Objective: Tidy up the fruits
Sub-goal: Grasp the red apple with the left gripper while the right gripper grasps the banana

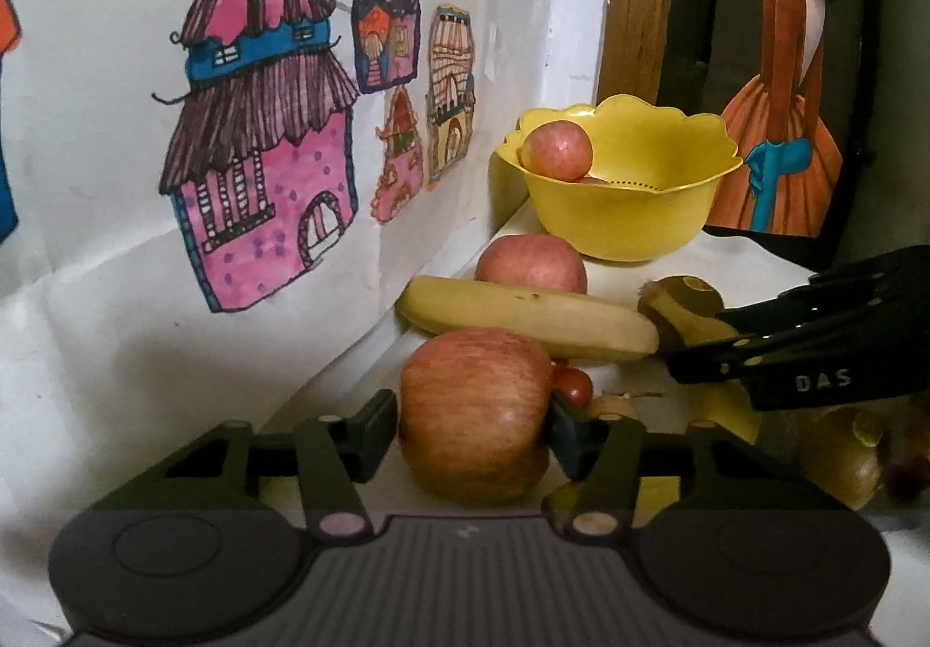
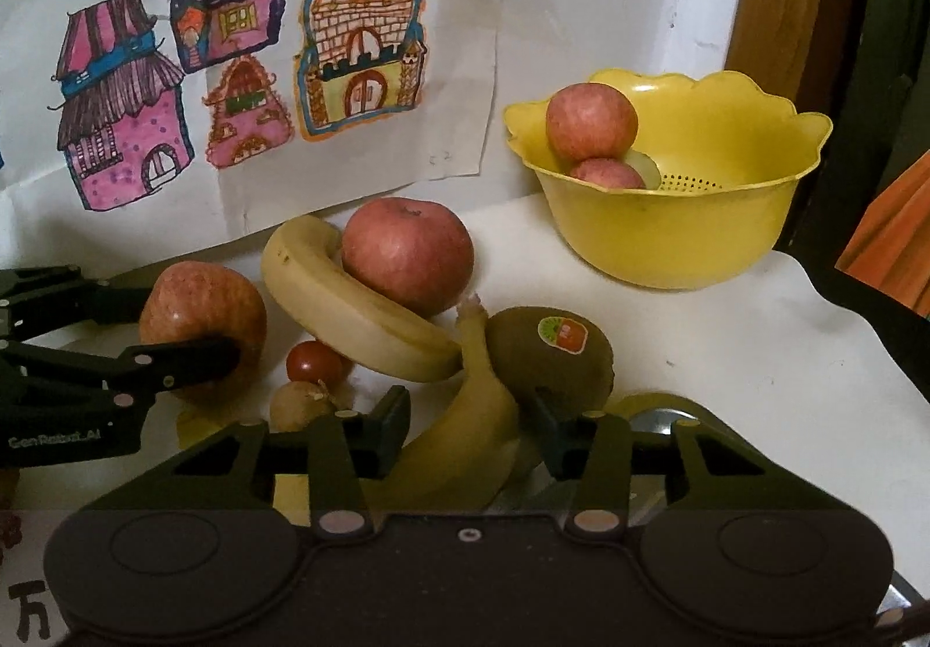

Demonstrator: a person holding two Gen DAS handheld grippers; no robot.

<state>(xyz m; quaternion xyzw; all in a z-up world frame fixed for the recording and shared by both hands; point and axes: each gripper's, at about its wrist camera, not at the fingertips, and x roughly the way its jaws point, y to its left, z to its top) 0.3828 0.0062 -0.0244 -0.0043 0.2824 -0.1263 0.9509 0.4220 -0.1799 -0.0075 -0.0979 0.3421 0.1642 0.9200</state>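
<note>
My left gripper point(image 1: 471, 432) is shut on a big red apple point(image 1: 474, 414) resting on the white tabletop; in the right wrist view the same gripper point(image 2: 192, 324) clasps that apple point(image 2: 203, 310) from the left. My right gripper point(image 2: 471, 432) is closed around a small banana point(image 2: 465, 432) whose stem points up against a stickered kiwi point(image 2: 552, 362). A yellow scalloped bowl point(image 2: 686, 234) stands at the back right with two apples point(image 2: 590, 121) inside. Between the bowl and the grippers lie a loose apple point(image 2: 407, 251) and a larger banana point(image 2: 349, 310).
A cherry tomato point(image 2: 311, 362) and a small brown fruit point(image 2: 296, 403) sit between the two grippers. A second kiwi point(image 1: 843, 455) lies at the right. A wall with house drawings point(image 2: 360, 54) runs along the back. A framed painting point(image 1: 784, 65) stands behind the bowl.
</note>
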